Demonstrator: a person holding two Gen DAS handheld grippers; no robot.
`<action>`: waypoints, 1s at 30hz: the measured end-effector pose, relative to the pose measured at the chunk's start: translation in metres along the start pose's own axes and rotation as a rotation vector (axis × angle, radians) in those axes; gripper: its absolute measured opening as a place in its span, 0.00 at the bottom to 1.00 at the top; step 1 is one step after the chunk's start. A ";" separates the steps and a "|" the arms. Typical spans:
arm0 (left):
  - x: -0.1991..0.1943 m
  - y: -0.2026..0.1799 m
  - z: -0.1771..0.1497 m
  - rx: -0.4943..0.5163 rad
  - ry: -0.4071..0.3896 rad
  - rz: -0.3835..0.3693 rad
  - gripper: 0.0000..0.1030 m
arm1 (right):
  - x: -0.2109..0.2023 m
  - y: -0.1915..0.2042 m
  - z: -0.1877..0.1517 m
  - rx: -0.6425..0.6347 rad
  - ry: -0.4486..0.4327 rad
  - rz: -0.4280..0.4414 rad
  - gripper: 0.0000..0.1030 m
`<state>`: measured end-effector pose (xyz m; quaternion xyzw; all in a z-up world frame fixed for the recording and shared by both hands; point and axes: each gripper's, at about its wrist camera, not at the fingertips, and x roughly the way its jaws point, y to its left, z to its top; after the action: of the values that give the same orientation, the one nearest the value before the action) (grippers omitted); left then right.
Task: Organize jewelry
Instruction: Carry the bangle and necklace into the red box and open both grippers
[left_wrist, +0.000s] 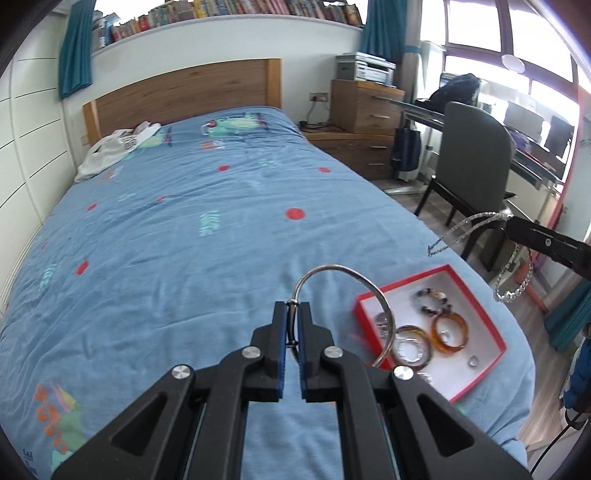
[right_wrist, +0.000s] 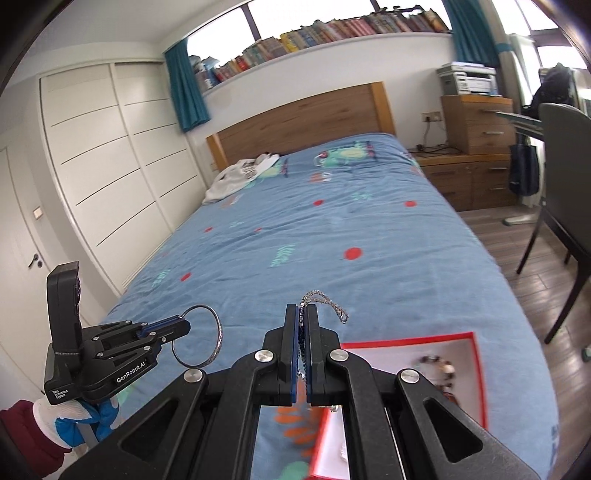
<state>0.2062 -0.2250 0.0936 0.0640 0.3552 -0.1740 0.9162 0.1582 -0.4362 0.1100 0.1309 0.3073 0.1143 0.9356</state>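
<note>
The left claw (left_wrist: 291, 314) is pinched tight on a thin silver bangle (left_wrist: 341, 273). The bangle sticks up and out past the claw tips, in the air above the bed (left_wrist: 184, 240). From the right wrist view, the same bangle (right_wrist: 201, 338) hangs as a round ring from the left claw (right_wrist: 184, 325), up and to the left of the red box (right_wrist: 476, 354).

The right claw (right_wrist: 303, 321) is pinched tight on a sparkly silver chain (right_wrist: 328, 301). From the left wrist view, the chain (left_wrist: 465, 225) loops out of the right claw (left_wrist: 511, 225) and dangles down past the far side of the red box (left_wrist: 480, 314).

The red box lies on the blue bed cover near the foot corner. Inside the box are two amber rings (left_wrist: 450, 330), a bead bracelet (left_wrist: 432, 299) and some small silver pieces.
</note>
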 end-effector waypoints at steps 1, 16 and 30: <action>0.004 -0.012 0.000 0.009 0.005 -0.010 0.05 | -0.005 -0.009 -0.002 0.009 -0.003 -0.011 0.03; 0.074 -0.137 -0.041 0.124 0.146 -0.093 0.05 | 0.008 -0.105 -0.070 0.138 0.079 -0.079 0.03; 0.119 -0.161 -0.082 0.134 0.243 -0.089 0.06 | 0.031 -0.137 -0.125 0.159 0.171 -0.118 0.03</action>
<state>0.1779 -0.3874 -0.0466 0.1301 0.4537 -0.2288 0.8514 0.1256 -0.5336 -0.0473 0.1762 0.4014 0.0449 0.8977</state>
